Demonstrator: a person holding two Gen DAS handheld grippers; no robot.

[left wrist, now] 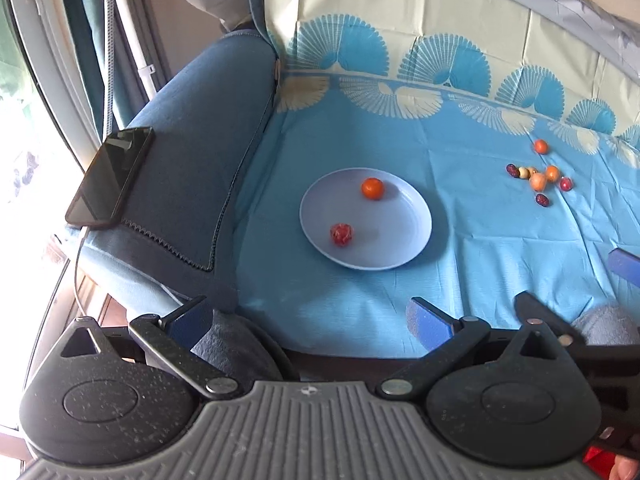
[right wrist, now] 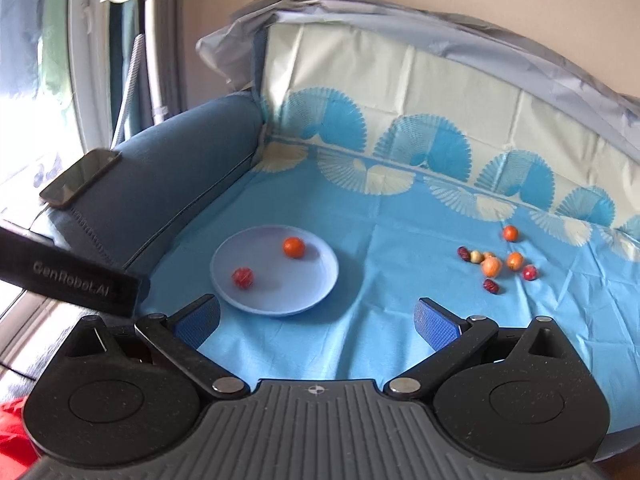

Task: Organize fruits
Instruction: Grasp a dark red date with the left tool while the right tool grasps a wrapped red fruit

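Fruits (right wrist: 495, 266) untouched; left gripper (left wrist: 310, 318), right gripper (right wrist: 316, 320) wide apart, empty.

Two fruits (left wrist: 372, 188) on plate (left wrist: 400, 248)

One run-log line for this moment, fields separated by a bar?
plate: holds orange fruit, red fruit | loose fruits: on cloth, right of plate | left gripper: open, empty | right gripper: open, empty
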